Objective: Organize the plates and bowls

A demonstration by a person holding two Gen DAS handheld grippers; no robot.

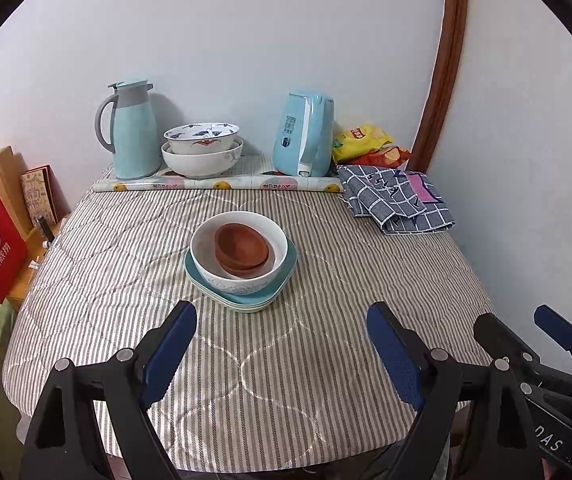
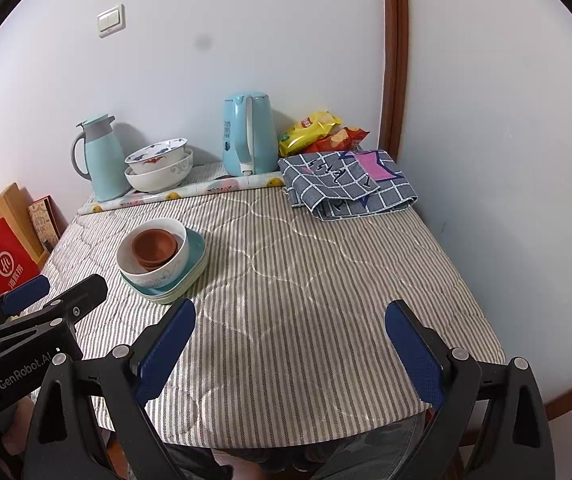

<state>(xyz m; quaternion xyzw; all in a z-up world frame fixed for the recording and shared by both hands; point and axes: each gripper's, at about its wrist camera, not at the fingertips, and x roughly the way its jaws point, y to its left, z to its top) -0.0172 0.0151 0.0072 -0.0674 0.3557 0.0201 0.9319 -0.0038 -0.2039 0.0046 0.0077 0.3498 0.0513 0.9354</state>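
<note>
1. Striped grey-and-white quilted cloth covers the counter [image 1: 286, 360]; I see both grippers hovering over its near edge, touching nothing.
2. My left gripper [image 1: 281, 344] has its blue-padded fingers spread wide apart and empty; my right gripper [image 2: 290, 344] is likewise spread and empty.
3. Task items sit consolidated near the counter's middle: two nested terracotta-brown small bowls [image 1: 241, 250] lie inside a white ceramic bowl with blue pattern [image 1: 239, 258], which rests on a stack of teal and pale-green square plates [image 1: 245, 296].
4. A second nested pair of white patterned bowls [image 1: 201, 148] stands at the back, between the pale-blue thermos jug [image 1: 133, 132] and the pale-blue electric kettle [image 1: 304, 136].
5. Judgement: stacking appears largely complete. What may remain is merging the two groups or moving the central stack to the back; I cannot confirm which.
</note>
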